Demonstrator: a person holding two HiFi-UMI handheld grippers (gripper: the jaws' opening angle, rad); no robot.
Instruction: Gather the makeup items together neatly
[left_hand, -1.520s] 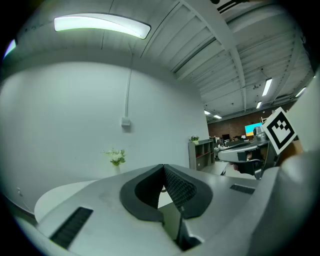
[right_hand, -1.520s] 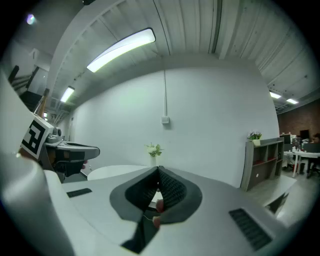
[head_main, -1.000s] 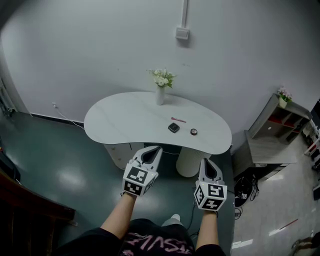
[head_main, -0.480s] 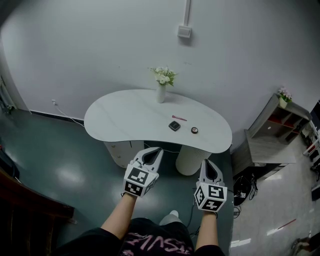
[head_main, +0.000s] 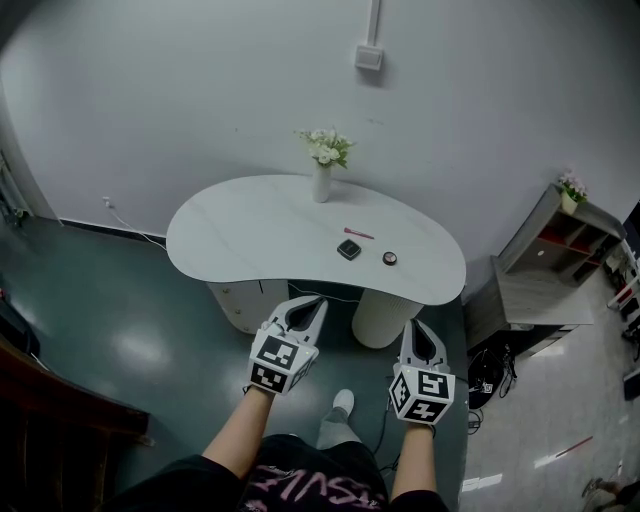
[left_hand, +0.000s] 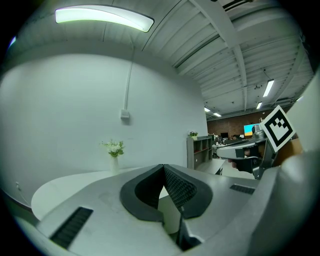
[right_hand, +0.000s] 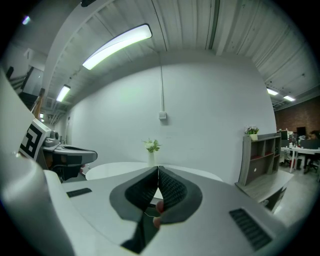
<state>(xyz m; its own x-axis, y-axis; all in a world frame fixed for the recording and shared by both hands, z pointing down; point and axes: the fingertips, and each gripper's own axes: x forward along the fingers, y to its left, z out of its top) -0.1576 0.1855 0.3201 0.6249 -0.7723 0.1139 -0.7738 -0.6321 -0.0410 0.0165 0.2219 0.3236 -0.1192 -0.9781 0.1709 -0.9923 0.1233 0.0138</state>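
Nothing of the gathering had been done. The three makeup items lay loose on the right half of the white surface (head_main: 240, 235): a thin pink stick (head_main: 358, 234) farthest back, a black square compact (head_main: 348, 249) just in front of it, and a small round pot (head_main: 389, 259) off to the right, near the compact but not touching it. A vase (head_main: 320, 187) of flowers stood at the rear edge, well apart from them.

The person stood short of the surface with both tools held out roughly level. The left hand-held gripper (head_main: 306, 303) had its jaws fully together, ribbed pads meeting tip to tip with nothing caught between them. The right hand-held gripper (head_main: 416, 327) was closed the same way and held nothing. A small pinkish shape showed in the gap below its pads, and I could not tell what it was.

By my reading the whole job lay ahead: stepping up to the surface, parting the jaws, then bringing stick, compact and pot close together in a tidy group.
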